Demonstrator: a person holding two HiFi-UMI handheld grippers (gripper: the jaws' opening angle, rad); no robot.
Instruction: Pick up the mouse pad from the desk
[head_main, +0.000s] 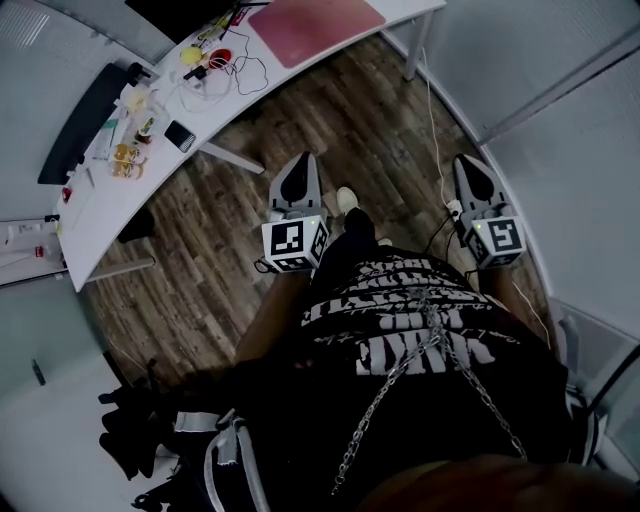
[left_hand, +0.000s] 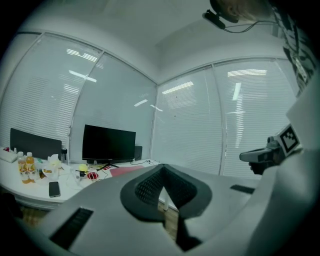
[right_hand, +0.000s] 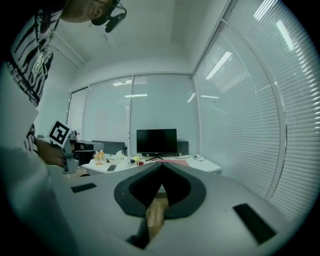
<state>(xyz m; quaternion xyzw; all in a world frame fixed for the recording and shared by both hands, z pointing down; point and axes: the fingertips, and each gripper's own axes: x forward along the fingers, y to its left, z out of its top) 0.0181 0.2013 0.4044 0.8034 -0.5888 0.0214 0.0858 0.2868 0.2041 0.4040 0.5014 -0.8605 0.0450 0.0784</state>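
Approach step: the left gripper (head_main: 302, 160) and right gripper (head_main: 468, 161), both pressed together and empty, likely must reach the mouse pad (head_main: 315, 27) well ahead, then open.

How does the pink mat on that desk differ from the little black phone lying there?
The mouse pad is pinkish red; the phone is black. The mouse pad is far larger than the phone. The mouse pad lies near the monitor, the phone near the bottles. Both lie flat on the white desk.
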